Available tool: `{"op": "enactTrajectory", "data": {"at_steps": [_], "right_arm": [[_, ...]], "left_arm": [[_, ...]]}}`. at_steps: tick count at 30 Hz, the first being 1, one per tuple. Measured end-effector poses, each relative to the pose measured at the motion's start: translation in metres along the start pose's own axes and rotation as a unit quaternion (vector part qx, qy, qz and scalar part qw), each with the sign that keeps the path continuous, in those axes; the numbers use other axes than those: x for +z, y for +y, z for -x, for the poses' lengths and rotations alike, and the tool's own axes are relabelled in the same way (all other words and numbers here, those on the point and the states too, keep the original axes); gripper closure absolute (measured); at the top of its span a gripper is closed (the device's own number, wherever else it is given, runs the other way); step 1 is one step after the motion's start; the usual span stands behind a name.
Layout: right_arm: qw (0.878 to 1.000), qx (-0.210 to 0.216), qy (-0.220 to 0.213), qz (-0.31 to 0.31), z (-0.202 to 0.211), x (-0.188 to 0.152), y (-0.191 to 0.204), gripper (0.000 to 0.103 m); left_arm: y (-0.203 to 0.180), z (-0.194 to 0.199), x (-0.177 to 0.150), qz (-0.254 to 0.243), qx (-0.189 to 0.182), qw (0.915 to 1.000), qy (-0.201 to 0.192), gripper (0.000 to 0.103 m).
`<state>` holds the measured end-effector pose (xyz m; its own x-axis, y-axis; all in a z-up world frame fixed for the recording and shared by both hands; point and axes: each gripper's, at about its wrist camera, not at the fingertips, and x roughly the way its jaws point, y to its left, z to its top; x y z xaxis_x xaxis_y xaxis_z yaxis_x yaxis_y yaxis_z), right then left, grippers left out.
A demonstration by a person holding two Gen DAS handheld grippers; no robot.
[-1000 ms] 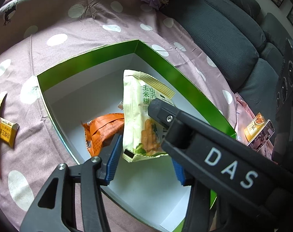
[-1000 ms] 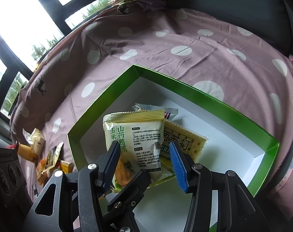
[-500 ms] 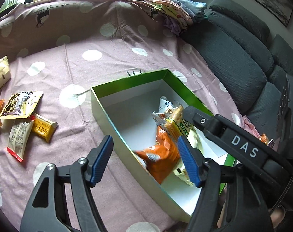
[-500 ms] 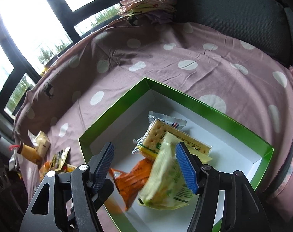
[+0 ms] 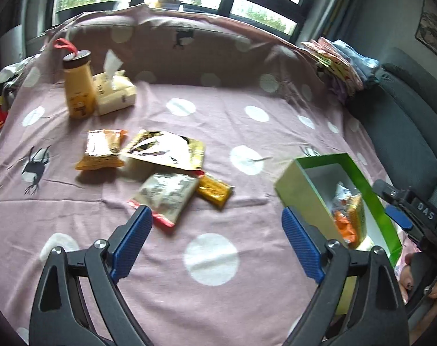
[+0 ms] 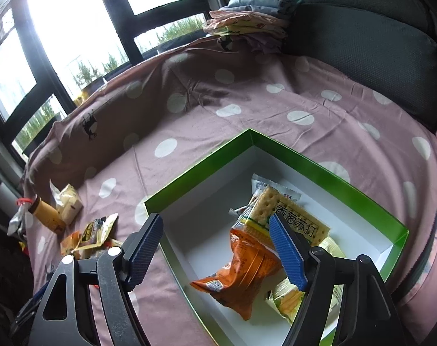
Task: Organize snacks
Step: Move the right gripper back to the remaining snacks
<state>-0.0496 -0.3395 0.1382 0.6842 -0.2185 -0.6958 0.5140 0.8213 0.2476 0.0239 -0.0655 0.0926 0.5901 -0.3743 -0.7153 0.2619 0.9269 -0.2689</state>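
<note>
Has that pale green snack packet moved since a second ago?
Yes. The pale green packet was upright between the jaws above the green box; now it lies on the box floor beside the orange packet.

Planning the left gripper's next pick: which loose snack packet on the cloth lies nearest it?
The pale packet with the red end, just beyond the left gripper. The small yellow packet, gold-black pouch and orange packet lie farther off.

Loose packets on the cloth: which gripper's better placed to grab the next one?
Left, probably. The left gripper, opening with nothing between its jaws, faces the loose packets. The right gripper, also opening and holding nothing, hangs over the green box.
</note>
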Motion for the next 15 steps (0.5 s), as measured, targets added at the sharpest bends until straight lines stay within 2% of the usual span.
{"op": "enactTrajectory", "data": {"at_steps": [3, 6, 8, 11, 15], "right_arm": [[1.0, 0.012, 0.008, 0.016, -0.005, -0.004, 0.016, 0.022], [0.999, 0.023, 0.017, 0.043, -0.012, -0.009, 0.036, 0.022], [0.997, 0.032, 0.023, 0.062, -0.018, -0.014, 0.051, 0.022], [0.995, 0.061, 0.042, 0.073, -0.03, -0.02, 0.072, 0.021], [0.984, 0.118, 0.105, 0.076, -0.056, -0.034, 0.099, 0.021]], "left_arm": [[0.044, -0.002, -0.006, 0.064, 0.024, 0.9976, -0.01, 0.012], [0.075, -0.006, -0.007, 0.115, 0.048, 0.9922, 0.0, 0.012], [0.086, -0.004, -0.006, 0.125, 0.053, 0.9908, -0.006, 0.012], [0.101, -0.001, -0.007, 0.141, 0.081, 0.9865, -0.016, 0.012], [0.121, -0.007, -0.01, 0.158, 0.11, 0.9813, 0.005, 0.012]]}}
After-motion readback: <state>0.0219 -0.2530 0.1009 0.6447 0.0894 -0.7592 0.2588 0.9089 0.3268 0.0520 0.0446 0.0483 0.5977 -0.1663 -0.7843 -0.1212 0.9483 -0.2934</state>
